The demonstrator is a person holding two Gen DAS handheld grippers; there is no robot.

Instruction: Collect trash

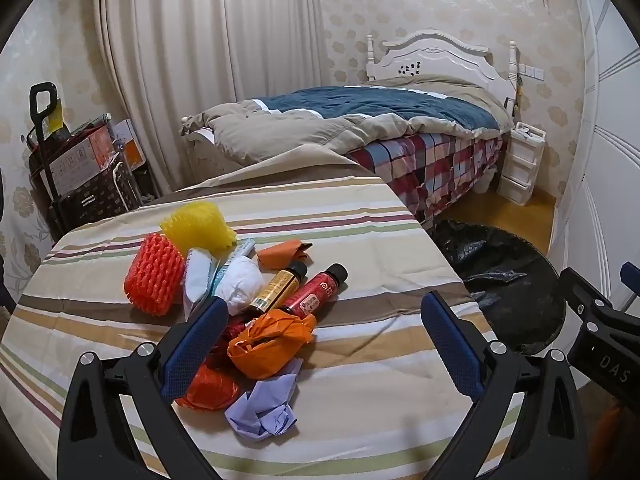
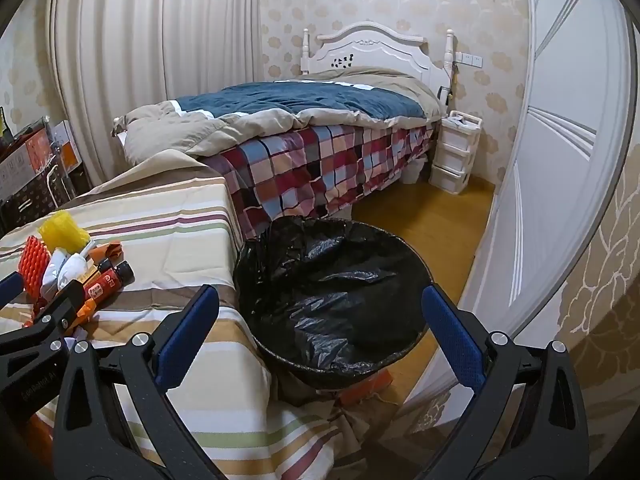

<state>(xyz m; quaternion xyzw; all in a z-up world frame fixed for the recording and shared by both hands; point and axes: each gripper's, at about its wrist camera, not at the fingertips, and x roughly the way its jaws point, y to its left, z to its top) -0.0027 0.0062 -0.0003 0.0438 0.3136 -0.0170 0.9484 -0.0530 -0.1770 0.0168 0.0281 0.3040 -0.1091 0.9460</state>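
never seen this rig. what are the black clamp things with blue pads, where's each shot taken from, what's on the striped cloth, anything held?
No robot here: a person carries one hand-held gripper in each hand, and a fisheye camera on each looks forward along its two blue-padded fingers.

The left wrist view shows the left hand-held gripper over the striped table. The right wrist view shows the right hand-held gripper over a bin lined with a black bag, standing beside the table.

On the cloth lies a pile of trash: red foam net, yellow foam net, two small bottles, orange plastic bag, crumpled purple glove, white wrappers.

Both sets of jaws stand wide open. Nothing is held.
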